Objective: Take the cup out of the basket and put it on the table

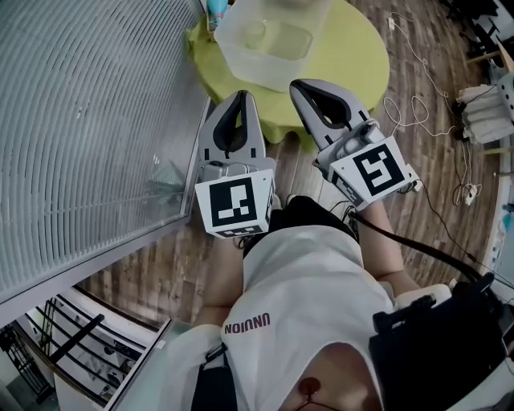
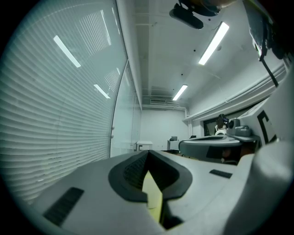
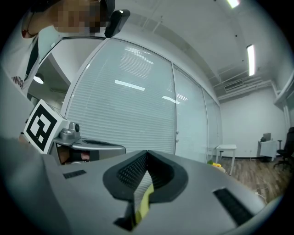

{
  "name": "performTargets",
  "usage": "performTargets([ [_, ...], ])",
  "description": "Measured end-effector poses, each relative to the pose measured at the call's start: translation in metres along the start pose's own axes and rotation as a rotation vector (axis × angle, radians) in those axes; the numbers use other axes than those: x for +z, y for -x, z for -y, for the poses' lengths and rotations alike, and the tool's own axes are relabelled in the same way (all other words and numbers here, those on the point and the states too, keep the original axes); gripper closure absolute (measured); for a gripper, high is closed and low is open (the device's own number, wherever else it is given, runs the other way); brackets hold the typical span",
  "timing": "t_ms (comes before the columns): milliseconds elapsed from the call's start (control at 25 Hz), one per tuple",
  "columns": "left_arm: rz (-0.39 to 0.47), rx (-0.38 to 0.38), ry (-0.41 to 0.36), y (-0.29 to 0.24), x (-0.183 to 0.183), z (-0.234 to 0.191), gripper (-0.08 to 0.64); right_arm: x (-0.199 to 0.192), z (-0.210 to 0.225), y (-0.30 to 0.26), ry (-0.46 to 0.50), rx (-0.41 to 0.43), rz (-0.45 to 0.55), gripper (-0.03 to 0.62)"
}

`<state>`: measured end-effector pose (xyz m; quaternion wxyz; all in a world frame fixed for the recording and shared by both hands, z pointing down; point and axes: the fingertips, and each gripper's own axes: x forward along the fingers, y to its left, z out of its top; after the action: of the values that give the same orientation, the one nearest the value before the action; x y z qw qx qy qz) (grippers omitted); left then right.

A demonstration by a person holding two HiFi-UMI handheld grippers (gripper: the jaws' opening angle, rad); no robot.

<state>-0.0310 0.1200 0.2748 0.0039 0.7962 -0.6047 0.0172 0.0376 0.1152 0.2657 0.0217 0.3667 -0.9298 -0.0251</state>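
A translucent plastic basket (image 1: 241, 63) stands on a round yellow-green table (image 1: 353, 64) ahead of me. Through its wall I make out a pale, clear cup-like shape (image 1: 255, 34), too faint to be sure of. My left gripper (image 1: 239, 98) and right gripper (image 1: 300, 85) are held side by side close to the person's body, tips over the table's near edge, short of the basket. In both gripper views the jaws meet at the tip with nothing between them: left gripper (image 2: 148, 153), right gripper (image 3: 147, 153). Both views point up at the room, so neither shows the basket.
A glass wall with blinds (image 1: 88, 128) runs along the left, close to the left gripper. Cables (image 1: 418, 120) trail over the wooden floor on the right. A small bluish object (image 1: 217, 10) sits at the table's far left edge. A white side table (image 3: 226, 149) stands far off.
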Motion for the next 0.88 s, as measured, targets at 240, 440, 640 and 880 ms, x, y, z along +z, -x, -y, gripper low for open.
performTargets([
  [240, -0.017, -0.005, 0.013, -0.001, -0.012, -0.005, 0.548, -0.009, -0.002, -0.006, -0.01, -0.011, -0.004, 0.574],
  [440, 0.0, 0.008, 0.01, -0.011, -0.009, -0.01, 0.548, -0.008, 0.006, -0.013, -0.007, -0.003, 0.011, 0.574],
  [640, 0.012, 0.028, 0.031, -0.04, -0.007, -0.014, 0.548, -0.012, 0.033, -0.029, -0.009, 0.006, 0.016, 0.574],
  [880, 0.004, 0.046, 0.027, -0.08, -0.007, -0.02, 0.548, -0.013, 0.07, -0.055, -0.013, 0.015, 0.019, 0.574],
])
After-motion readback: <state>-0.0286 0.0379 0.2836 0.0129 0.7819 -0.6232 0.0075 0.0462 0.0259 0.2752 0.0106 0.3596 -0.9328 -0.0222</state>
